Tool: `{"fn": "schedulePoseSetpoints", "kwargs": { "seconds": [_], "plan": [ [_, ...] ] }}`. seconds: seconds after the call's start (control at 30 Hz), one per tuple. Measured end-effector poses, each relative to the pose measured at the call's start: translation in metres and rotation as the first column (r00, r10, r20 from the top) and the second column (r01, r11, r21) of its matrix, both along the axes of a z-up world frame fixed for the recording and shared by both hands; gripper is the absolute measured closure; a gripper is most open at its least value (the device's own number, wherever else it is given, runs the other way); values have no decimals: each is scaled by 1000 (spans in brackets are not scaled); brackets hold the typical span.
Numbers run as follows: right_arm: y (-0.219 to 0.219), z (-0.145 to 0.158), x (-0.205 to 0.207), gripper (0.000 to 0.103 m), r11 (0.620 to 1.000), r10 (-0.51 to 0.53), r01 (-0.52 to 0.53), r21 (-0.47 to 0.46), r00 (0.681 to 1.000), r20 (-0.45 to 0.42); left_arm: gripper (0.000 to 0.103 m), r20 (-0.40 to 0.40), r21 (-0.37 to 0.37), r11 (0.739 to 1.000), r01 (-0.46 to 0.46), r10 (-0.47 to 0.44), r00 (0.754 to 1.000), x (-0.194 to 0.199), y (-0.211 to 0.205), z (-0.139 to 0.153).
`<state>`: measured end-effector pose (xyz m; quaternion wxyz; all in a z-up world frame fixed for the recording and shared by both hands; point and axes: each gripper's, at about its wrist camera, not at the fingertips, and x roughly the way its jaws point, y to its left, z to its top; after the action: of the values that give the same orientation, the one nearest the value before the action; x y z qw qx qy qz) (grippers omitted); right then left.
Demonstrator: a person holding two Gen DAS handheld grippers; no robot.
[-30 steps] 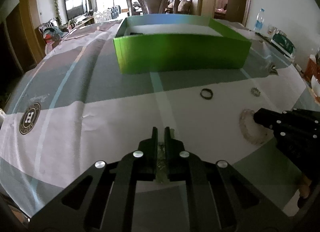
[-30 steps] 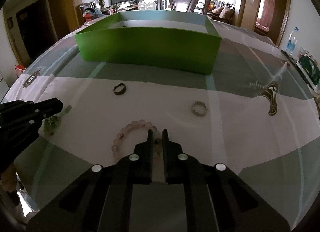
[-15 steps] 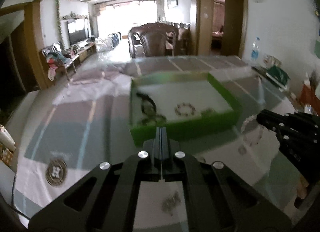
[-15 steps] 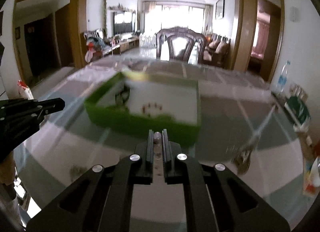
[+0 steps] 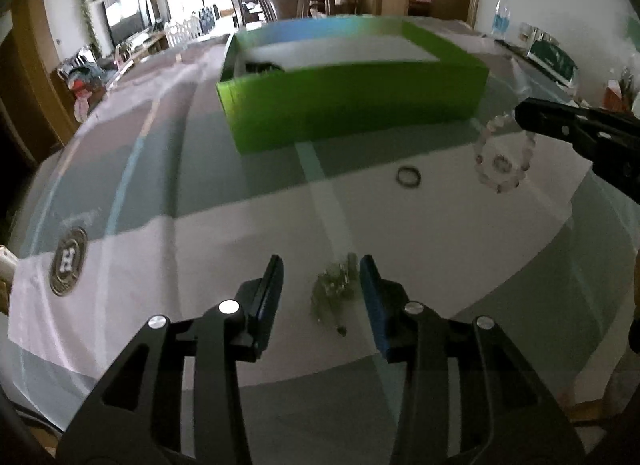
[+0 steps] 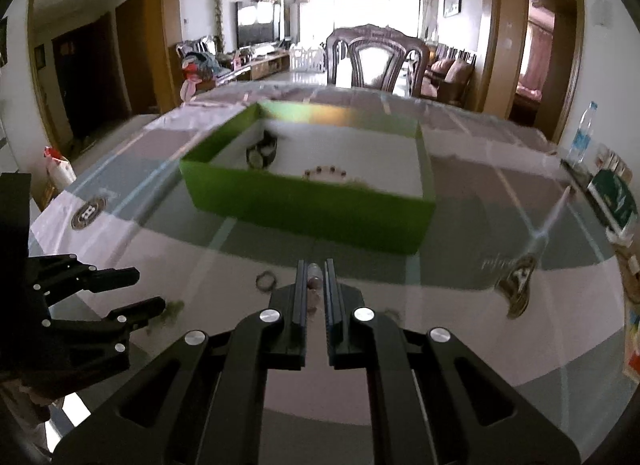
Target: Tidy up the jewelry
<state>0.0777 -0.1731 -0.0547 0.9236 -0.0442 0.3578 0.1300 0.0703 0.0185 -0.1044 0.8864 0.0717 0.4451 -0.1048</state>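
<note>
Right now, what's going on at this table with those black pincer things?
A person is sorting jewelry into the green box, using a handheld tool in each hand. The right tool is shut on a pale bead bracelet, which hangs above the tablecloth short of the box. The left tool is opening, with a small greenish trinket lying between its fingers. A dark ring waits on the cloth.

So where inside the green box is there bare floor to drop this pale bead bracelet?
The green box is crowded at its left end by a dark watch and along the near wall by a dark bead bracelet. The right half, bordered by the right and far walls, looks bare. The right hand-held gripper holds the pale bead bracelet short of the near wall.
</note>
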Motion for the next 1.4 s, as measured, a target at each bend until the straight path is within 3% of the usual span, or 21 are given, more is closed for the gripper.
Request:
{"fn": "schedulePoseSetpoints", "kwargs": {
  "seconds": [0.03,0.07,0.23,0.3,0.57,0.73,0.83,0.97,1.0,1.07,1.1,1.13,1.3,1.4],
  "plan": [
    [1,-3,0,95,1000,0,0,3,1000,-8,80,-10,1,1000,-1,1,1000,1,-1,-3],
    [1,-6,1,95,1000,1,-1,5,1000,-14,85,-26,-6,1000,3,-3,1000,3,0,-6],
    [-1,-13,3,95,1000,-10,10,18,999,-32,91,-3,-10,1000,-1,1,1000,3,0,-3],
    [-2,-11,4,95,1000,-13,14,19,1000,-28,98,32,-23,1000,-7,8,999,4,3,12],
    [-5,29,23,95,999,-24,22,28,999,47,98,189,-41,999,-22,29,982,26,2,90],
    [1,63,65,95,999,-30,25,47,993,111,97,262,-60,998,-17,32,964,80,-15,134],
    [7,65,100,95,998,-54,49,51,992,110,97,226,-69,996,-53,67,972,124,-21,126],
    [12,42,147,95,997,-79,77,29,995,60,97,193,-54,993,-107,116,974,160,-26,98],
    [14,38,153,95,996,-85,84,21,995,51,95,185,-65,991,-116,127,975,166,-25,91],
    [15,26,164,90,996,-93,93,-10,996,14,79,163,-90,986,-141,154,974,171,-22,81],
    [13,23,165,79,996,-92,92,-12,996,2,67,151,-103,984,-145,159,976,171,-21,79],
    [8,21,160,68,996,-92,92,-3,996,-4,63,148,-109,985,-137,152,977,167,-21,78],
    [-30,25,104,66,995,-98,98,20,995,10,63,141,-100,994,-49,63,988,117,-24,73],
    [-58,14,72,66,992,-117,119,42,992,-44,62,110,-58,998,25,-18,994,84,-43,56]
  ]
}}
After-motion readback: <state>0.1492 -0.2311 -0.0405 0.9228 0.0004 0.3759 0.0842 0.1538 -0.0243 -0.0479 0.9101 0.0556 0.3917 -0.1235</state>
